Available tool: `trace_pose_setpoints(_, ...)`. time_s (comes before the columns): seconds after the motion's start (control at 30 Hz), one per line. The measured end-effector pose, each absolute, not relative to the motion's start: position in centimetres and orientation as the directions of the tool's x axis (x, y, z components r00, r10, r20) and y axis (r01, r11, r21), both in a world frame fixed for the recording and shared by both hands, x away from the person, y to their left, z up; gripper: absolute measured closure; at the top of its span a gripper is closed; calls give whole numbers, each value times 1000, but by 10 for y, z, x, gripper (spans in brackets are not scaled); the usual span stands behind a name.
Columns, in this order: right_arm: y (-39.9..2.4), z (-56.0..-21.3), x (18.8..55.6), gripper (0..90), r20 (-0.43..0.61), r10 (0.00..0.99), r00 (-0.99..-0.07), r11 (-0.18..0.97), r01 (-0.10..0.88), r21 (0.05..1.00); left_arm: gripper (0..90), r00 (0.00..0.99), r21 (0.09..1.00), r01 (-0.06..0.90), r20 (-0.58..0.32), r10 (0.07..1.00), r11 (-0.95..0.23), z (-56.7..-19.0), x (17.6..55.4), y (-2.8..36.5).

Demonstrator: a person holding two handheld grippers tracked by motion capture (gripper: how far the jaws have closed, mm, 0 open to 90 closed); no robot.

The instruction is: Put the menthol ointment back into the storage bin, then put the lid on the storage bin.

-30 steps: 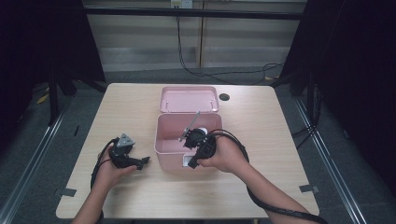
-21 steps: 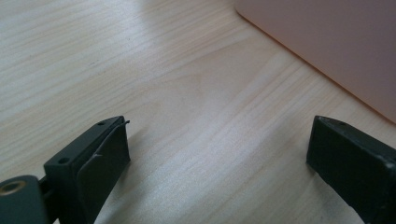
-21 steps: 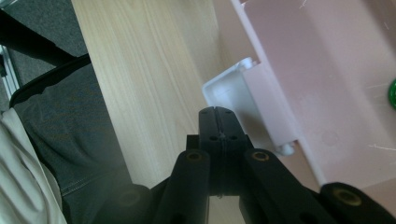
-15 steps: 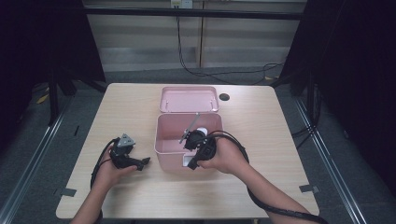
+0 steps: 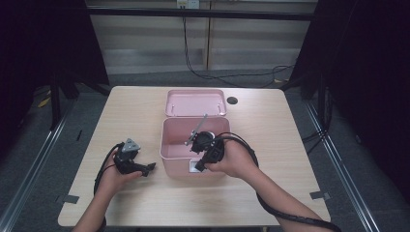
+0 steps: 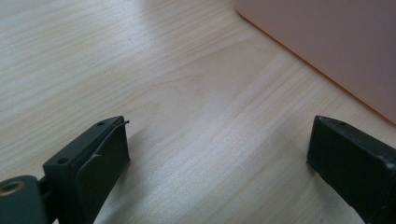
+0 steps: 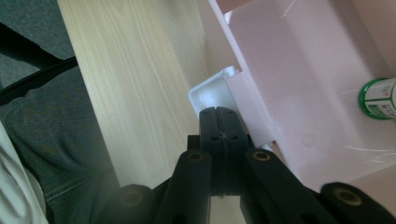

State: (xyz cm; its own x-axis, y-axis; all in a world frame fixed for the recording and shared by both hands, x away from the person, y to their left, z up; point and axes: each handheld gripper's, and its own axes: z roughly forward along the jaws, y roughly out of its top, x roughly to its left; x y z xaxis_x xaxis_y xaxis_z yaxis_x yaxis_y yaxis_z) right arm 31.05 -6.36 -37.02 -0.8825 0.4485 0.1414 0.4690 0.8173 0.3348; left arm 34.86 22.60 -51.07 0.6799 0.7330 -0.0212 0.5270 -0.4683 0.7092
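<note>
Left tongs: jaws wide apart, nothing between, resting on bare desk just left of pink box. Seen along its own jaws as left tongs, pink wall at upper right.

Right tongs: jaws pressed together, tips at white latch on front wall of box; whether gripping it cannot be told. From above, right tongs at near rim of box.

Inside box: green-capped bottle.

Beyond box: pink lid, lying flat on desk.
</note>
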Motion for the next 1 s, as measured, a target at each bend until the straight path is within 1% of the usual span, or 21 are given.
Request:
trace_pose_setpoints(0.13,-62,-370,310,900,125,441,-888,826,457,330,49,680,709,527,-22,733,-468,-511,349,226)
trace_pose_setpoints(0.37,-63,-371,310,900,129,426,-895,834,444,328,50,681,709,524,-15,732,-473,-511,349,226)
trace_pose_setpoints(0.4,-63,-371,310,900,130,427,-895,832,445,329,51,679,706,531,-25,734,-468,-510,350,225)
trace_pose_setpoints(0.5,-64,-371,310,900,137,426,-894,829,447,336,79,674,688,544,-18,738,-481,-507,352,225)
trace_pose_setpoints(0.63,-66,-372,310,900,142,423,-895,825,446,348,160,661,666,584,-57,748,-465,-501,357,228)
trace_pose_setpoints(0.77,-66,-372,311,900,151,423,-894,823,448,350,177,650,633,625,-96,754,-457,-497,361,227)
trace_pose_setpoints(1.0,-67,-372,310,900,152,422,-894,818,448,360,216,630,579,685,-165,759,-442,-475,376,222)
